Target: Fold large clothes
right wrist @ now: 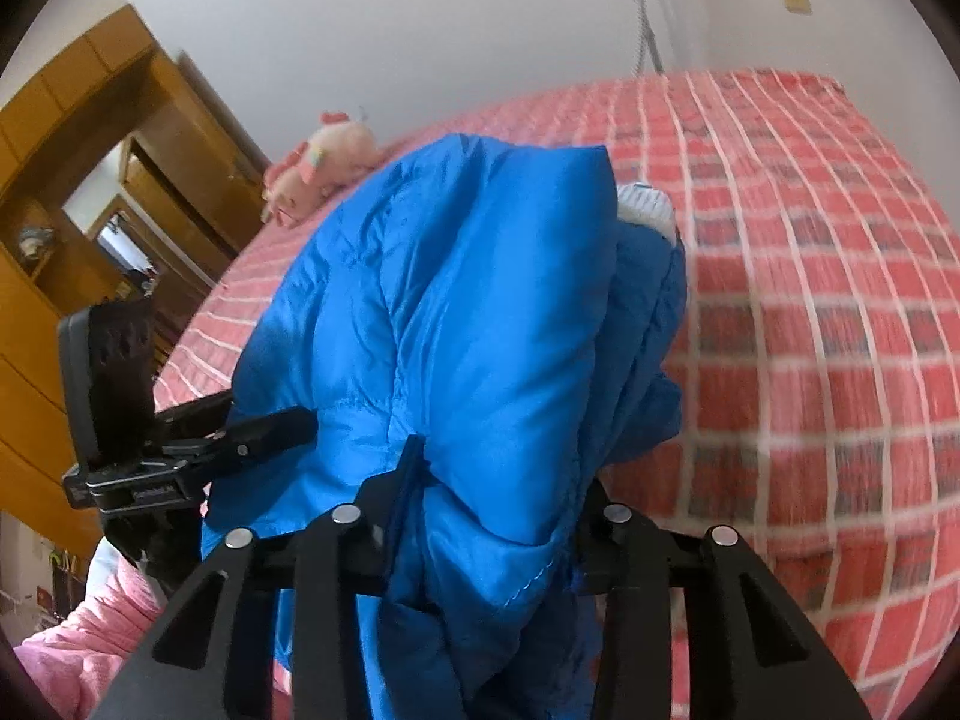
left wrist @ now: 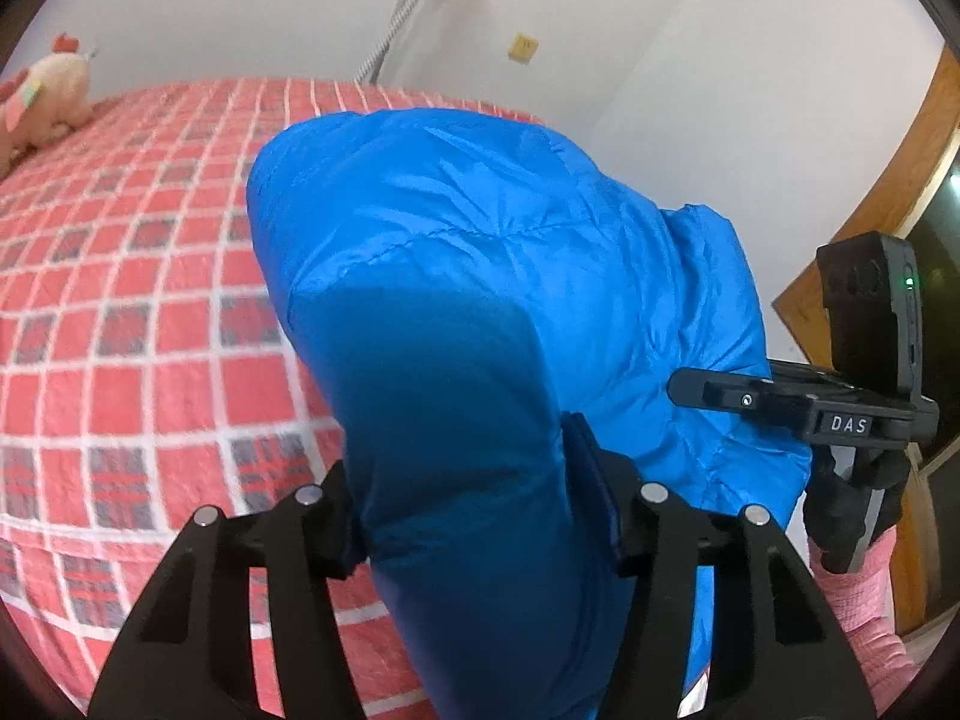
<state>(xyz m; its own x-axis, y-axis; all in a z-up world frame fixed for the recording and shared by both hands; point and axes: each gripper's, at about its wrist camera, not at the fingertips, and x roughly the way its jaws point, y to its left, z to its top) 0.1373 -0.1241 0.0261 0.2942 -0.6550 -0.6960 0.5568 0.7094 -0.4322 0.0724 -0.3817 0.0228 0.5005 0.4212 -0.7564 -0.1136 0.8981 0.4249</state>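
Blue jacket (right wrist: 456, 324) shows perhaps a white cuff (right wrist: 645, 207) only rightward.

Left gripper (left wrist: 474, 516): jaws clamped on a thick fold of blue jacket (left wrist: 480, 276), fingers pointing toward 12 o'clock. Right gripper (right wrist: 480, 516): likewise clamped on the jacket. In the left wrist view, the right gripper sits at 3 o'clock, close alongside.

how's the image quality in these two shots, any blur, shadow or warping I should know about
Left wrist view: fisheye bends the checked bedspread; the blue jacket falls into dark shadow near the left gripper; the toy looks soft. Right wrist view: the bedspread smears with motion blur on the right; the jacket by the right gripper stays evenly lit.
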